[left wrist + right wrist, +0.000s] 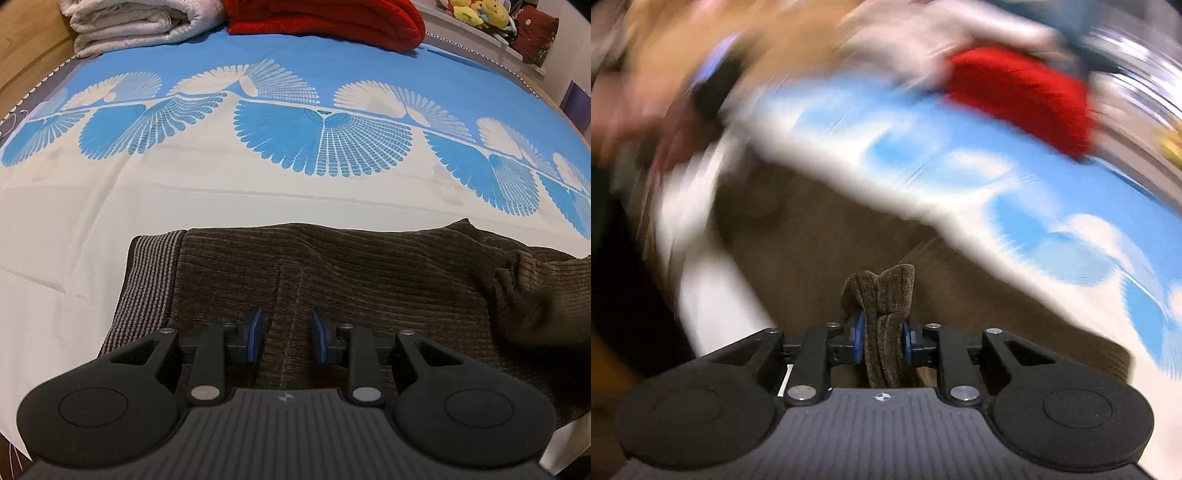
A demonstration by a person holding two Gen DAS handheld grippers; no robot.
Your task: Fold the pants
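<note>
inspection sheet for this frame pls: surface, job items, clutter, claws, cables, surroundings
Surface: bed sheet, cream with blue fan print, mostly flat.
Job's things: brown corduroy pants lying on the sheet, striped waistband at their left end, right end bunched.
Clutter: folded white blanket and red blanket at the far edge.
Claws: left claw open above the pants, pads apart, nothing between them; right claw shut on a fold of pants, view heavily blurred.
Cables: nothing seen.
Surroundings: plush toys on a shelf at far right; wooden bed frame at left.
</note>
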